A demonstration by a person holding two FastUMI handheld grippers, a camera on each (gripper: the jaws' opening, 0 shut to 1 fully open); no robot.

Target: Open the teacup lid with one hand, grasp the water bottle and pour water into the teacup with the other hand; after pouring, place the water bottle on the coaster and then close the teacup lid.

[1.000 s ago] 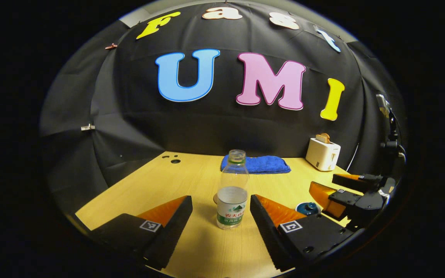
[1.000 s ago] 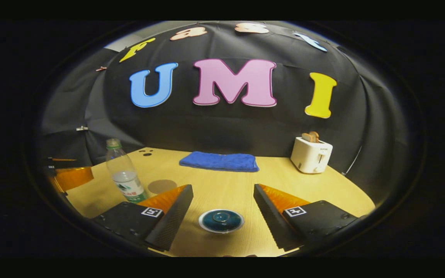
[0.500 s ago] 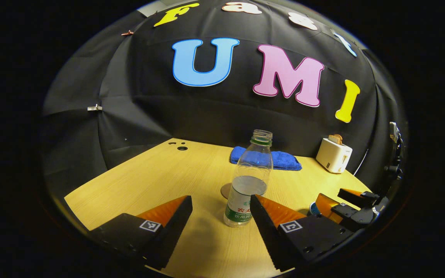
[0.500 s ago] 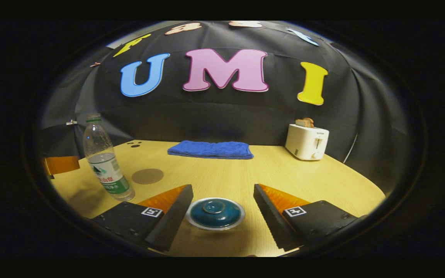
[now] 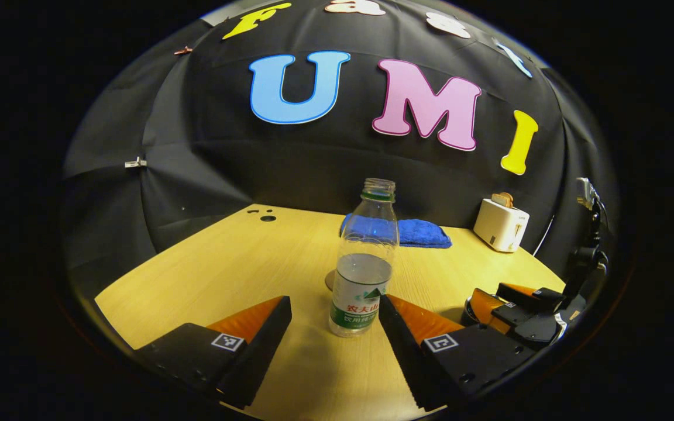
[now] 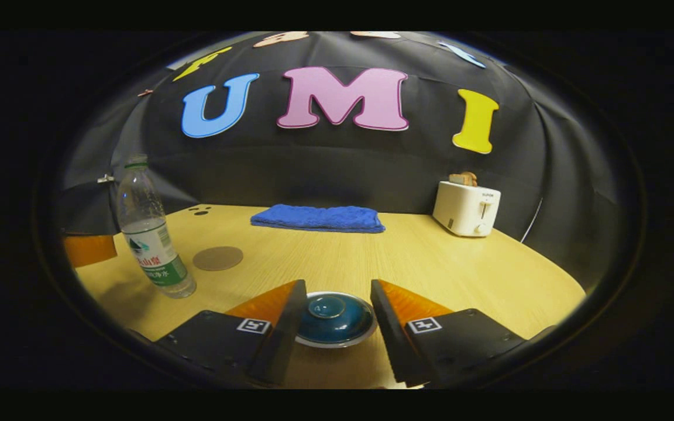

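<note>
Closing in on the teacup lid [image 6: 335,316], the right gripper [image 6: 332,327] now has its fingers narrowed to either side of the blue dome, where a moment ago they stood wider and farther back; whether they press it yet I cannot tell, and the lid still sits on the cup. Beside it, the left gripper [image 5: 334,333] stays spread wide with the water bottle [image 5: 363,263] standing upright between its fingers, nearer the right finger and apparently not gripped. That gripper has drawn closer to the bottle than it was a second ago. Just behind the bottle lies the round brown coaster [image 6: 217,258] on the table [image 6: 430,263], bare and waiting. Farther back a folded blue towel [image 6: 318,218] rests near the wall, and a white toaster [image 6: 467,207] stands off to the right. To my eye both approaches are nearly finished: lifting the lid comes first, then the squeeze on the bottle, with no pouring begun
</note>
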